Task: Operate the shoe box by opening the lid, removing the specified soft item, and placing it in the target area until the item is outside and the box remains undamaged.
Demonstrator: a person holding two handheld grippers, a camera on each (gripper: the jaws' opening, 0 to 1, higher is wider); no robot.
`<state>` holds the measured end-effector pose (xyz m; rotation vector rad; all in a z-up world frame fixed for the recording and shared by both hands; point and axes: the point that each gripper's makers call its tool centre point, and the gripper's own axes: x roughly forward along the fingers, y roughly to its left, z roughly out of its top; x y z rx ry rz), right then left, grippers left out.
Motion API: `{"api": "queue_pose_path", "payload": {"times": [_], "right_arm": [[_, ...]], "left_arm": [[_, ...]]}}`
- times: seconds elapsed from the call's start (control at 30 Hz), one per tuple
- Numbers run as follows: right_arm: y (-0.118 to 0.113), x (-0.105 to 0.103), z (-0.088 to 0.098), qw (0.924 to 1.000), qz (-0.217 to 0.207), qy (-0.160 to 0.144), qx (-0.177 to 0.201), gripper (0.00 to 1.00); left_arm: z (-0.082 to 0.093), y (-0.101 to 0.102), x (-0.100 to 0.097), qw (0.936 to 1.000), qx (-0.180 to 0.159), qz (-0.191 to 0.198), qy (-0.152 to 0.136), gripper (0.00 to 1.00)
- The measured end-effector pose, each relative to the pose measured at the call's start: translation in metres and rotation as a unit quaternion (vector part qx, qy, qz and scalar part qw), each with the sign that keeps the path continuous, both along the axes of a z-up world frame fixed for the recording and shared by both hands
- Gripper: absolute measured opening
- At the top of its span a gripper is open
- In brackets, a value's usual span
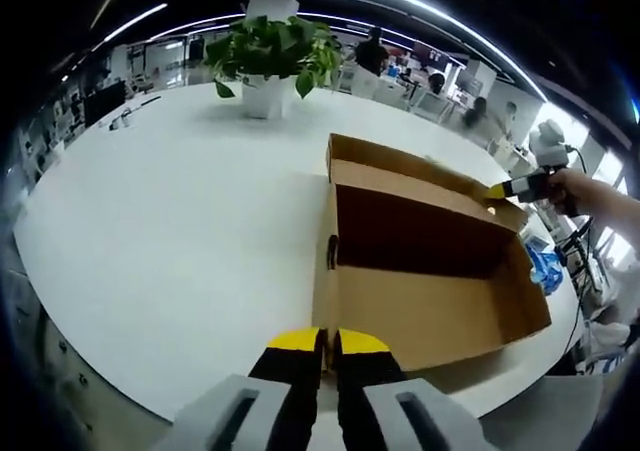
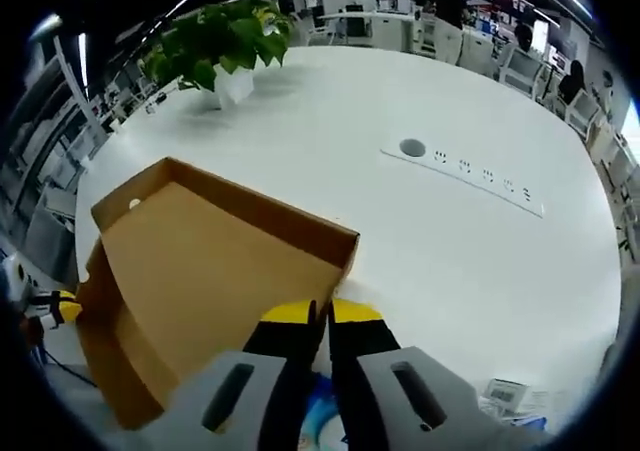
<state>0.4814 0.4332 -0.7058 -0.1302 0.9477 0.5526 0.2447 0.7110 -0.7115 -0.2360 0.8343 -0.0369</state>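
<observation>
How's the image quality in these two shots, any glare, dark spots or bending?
Left gripper view: the open shoe box is shadowed inside, ceiling light strips bow into arcs, and the far background is soft. Right gripper view: the white table looks bright and washed, its edge curves strongly, and the potted plant stays fairly sharp.

Table (image 1: 170,221): broad bare middle; open box (image 1: 430,271) at near edge; plant (image 1: 268,56) at far edge.
</observation>
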Motion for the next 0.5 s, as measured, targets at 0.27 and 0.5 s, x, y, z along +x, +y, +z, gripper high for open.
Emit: {"api": "queue_pose_path", "payload": {"times": [0.27,0.5], "right_arm": [[-0.002,0.003,0.011,0.9998,-0.004,-0.018,0.006,0.02],[-0.002,0.004,0.024,0.9993,-0.008,-0.031,0.019,0.01]], "left_arm": [[0.0,-0.001,-0.001,1.0,0.001,-0.002,0.001,0.03],[0.001,-0.002,-0.001,1.0,0.002,-0.001,0.001,0.03]]}}
